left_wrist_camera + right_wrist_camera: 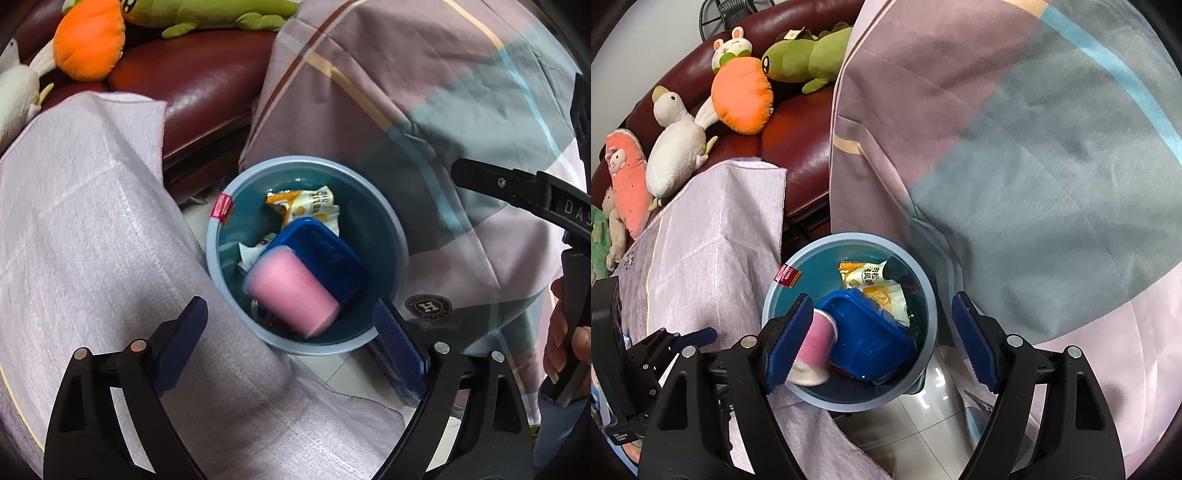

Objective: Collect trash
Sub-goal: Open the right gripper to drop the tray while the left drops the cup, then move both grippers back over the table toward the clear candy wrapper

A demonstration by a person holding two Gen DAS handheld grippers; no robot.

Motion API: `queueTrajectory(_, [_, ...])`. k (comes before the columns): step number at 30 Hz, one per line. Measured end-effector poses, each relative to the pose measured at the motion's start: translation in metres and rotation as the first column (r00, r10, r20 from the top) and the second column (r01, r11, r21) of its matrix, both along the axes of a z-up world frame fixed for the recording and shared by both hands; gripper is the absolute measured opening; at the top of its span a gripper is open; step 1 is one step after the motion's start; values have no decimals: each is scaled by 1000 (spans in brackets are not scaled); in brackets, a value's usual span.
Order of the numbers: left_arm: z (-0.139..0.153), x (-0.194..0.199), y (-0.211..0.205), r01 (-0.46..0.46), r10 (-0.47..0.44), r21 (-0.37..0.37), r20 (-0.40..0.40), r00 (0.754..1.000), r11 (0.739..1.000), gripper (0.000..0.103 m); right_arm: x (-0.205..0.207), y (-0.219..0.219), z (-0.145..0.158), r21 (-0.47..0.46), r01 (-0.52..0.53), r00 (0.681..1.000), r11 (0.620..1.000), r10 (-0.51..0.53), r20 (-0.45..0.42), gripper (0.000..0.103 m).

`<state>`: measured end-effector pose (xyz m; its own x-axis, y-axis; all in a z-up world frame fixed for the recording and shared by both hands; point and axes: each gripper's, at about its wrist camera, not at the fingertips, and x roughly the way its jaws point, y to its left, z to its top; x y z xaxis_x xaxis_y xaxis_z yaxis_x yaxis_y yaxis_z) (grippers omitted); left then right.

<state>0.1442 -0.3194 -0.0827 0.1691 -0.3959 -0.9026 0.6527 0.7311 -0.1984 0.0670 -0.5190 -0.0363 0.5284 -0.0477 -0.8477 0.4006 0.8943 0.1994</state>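
Observation:
A light blue trash bin [400, 236] [932, 306] stands on the floor between two draped cloths. Inside it lie a dark blue plastic container [325, 254] [871, 332], an orange and white snack wrapper [310, 206] [871, 280] and a pink cup [291, 291] [816, 347]. The cup is blurred and tilted on top of the container. My left gripper [291, 314] hangs open above the bin, its pads clear of the cup. My right gripper [882, 302] is open over the bin too, nothing between its pads; its left finger [786, 339] hides part of the cup.
A lilac cloth [92, 221] [713, 236] lies left of the bin and a checked sheet [406, 92] [1015, 147] hangs to its right. Behind is a dark red sofa [207, 85] with plush toys [742, 99]. A red tag [221, 208] hangs on the bin's rim. Pale floor tiles [916, 421] show below.

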Motion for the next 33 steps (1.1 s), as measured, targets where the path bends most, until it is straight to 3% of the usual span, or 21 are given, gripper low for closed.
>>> queueTrajectory(18, [22,-9,63,-80,80,-53,12,997,995,92,3,48,14,-20,-46,998,999,45,-43,79])
queueTrajectory(33, [48,-12,179,-238,243,-108,35,969,965,92,14,146,41,-57,-186,982,981,183,-55,83])
